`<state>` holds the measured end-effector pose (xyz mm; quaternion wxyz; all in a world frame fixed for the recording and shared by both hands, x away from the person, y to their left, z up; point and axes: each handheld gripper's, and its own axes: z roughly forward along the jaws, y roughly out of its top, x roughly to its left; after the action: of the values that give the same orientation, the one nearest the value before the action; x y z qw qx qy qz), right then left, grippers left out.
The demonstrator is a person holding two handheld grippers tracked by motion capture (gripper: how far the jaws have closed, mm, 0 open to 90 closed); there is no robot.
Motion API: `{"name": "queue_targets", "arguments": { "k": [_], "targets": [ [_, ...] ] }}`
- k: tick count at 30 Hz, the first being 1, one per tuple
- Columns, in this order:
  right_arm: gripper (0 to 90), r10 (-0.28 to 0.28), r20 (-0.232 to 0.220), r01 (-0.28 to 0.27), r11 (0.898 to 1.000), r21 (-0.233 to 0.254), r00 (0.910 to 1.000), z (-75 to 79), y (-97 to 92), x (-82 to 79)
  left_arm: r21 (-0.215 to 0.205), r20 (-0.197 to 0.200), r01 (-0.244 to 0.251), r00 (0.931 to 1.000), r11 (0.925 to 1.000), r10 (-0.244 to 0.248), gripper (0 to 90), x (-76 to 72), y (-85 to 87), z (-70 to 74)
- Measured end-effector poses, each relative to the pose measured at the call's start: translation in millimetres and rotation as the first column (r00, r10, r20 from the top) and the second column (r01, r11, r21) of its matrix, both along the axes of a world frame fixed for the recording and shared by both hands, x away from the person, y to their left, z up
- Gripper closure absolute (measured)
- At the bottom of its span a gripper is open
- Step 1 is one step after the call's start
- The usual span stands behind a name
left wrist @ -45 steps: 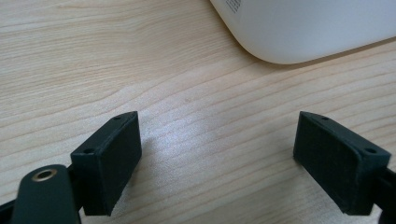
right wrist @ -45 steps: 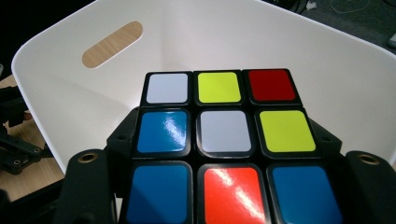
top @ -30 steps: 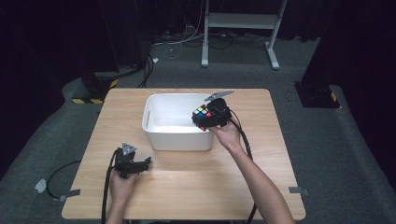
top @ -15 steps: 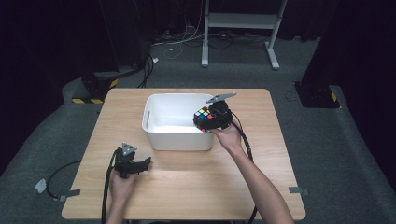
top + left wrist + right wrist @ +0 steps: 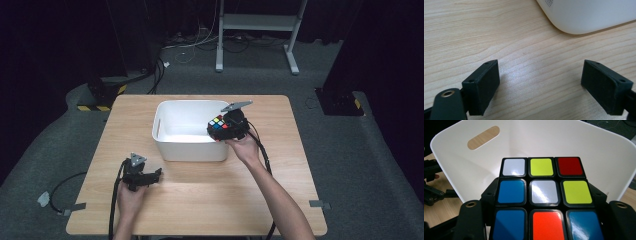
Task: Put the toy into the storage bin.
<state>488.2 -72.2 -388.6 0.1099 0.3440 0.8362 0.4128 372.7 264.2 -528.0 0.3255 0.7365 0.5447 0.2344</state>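
My right gripper point(image 5: 225, 131) is shut on a puzzle cube point(image 5: 219, 125) with mixed coloured tiles, held over the right inner side of the white tub point(image 5: 165, 117). In the right gripper view the puzzle cube point(image 5: 543, 197) sits between the two black jaws, with the white tub point(image 5: 599, 152) open and bare below it. My left gripper point(image 5: 156, 175) rests low on the wooden table point(image 5: 210, 200) in front of the tub's left corner, open with nothing between its jaws. The left gripper view has the left gripper point(image 5: 541, 85) over bare wood, the tub's corner point(image 5: 586, 15) just ahead.
A handle slot point(image 5: 483, 137) is cut in the tub's far wall. Cables trail from both grippers off the table's front edge. Beyond the table are a metal stand point(image 5: 257, 22), cables on the grey floor and dark curtains.
The right gripper has carried the cube slightly left and down, farther over the tub. The left gripper has stayed where it was.
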Motion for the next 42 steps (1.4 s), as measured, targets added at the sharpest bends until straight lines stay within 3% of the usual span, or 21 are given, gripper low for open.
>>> {"name": "queue_targets", "arguments": {
  "k": [42],
  "targets": [
    [32.2,0.007,-0.018,-0.006,1.000,0.006,0.9998,-10.3,-1.8,-2.9,-0.002,0.001,-0.002,1.0000,1.0000,0.002,15.7,0.3,0.0,0.0]
  ]
}}
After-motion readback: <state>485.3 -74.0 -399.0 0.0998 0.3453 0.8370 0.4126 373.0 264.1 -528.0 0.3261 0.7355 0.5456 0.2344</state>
